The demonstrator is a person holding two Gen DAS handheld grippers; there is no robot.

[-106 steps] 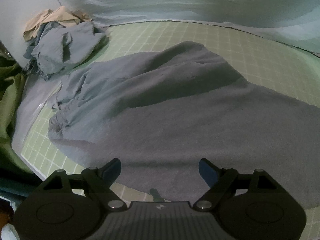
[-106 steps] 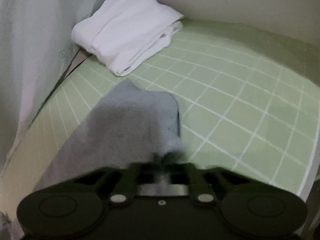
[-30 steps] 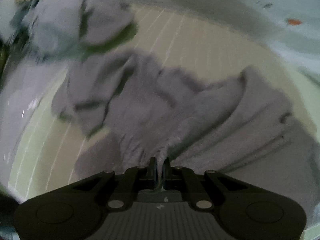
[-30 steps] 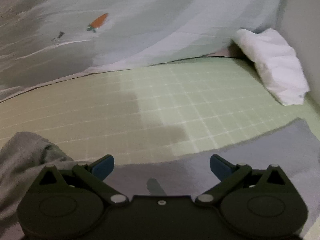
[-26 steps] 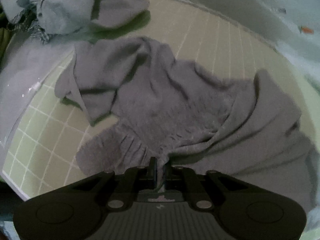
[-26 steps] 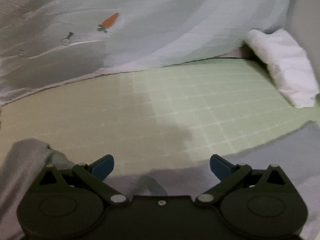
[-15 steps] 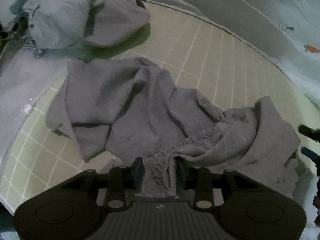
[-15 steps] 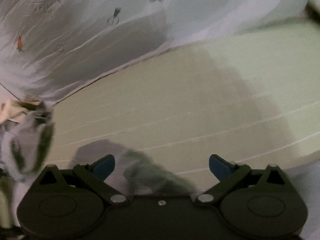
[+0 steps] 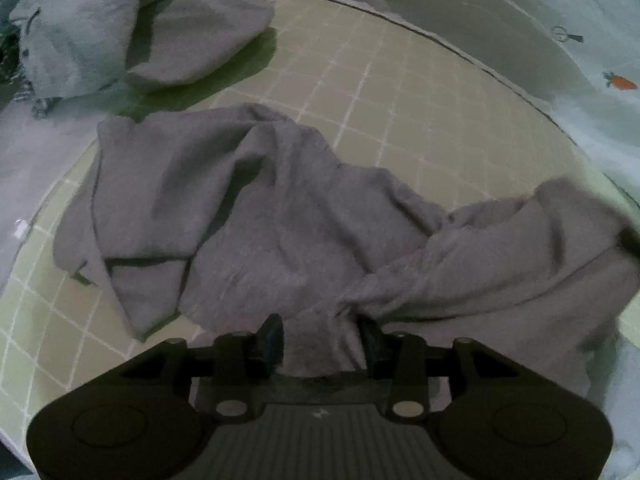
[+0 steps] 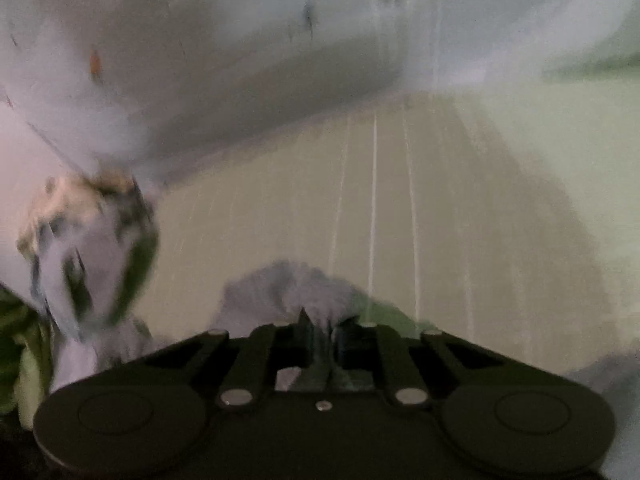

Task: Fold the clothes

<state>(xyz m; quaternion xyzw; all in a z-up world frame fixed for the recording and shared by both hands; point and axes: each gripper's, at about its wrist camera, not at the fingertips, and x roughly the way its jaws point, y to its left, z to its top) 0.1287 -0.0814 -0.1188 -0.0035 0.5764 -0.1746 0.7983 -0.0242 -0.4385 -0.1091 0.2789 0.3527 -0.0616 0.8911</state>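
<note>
A crumpled grey garment (image 9: 260, 220) lies on the green checked mat (image 9: 380, 92). My left gripper (image 9: 320, 336) is at its near edge, fingers apart, with a gathered bunch of the cloth lying loosely between them. The garment's right corner (image 9: 580, 216) is raised toward a dark blur at the frame edge. The right wrist view is smeared by motion. There my right gripper (image 10: 318, 336) has its fingers together, pinching a fold of the grey garment (image 10: 288, 284) just above the mat (image 10: 400, 200).
A heap of blue-grey clothes (image 9: 140, 28) sits at the far left of the mat and shows as a blur (image 10: 88, 240) in the right wrist view. A pale sheet with small carrot prints (image 9: 520, 20) borders the mat's far side. Green fabric (image 10: 12, 340) hangs at the left.
My left gripper, shut on the garment's edge a second ago, has opened. My right gripper swung left across the mat and went from wide open to shut on the garment.
</note>
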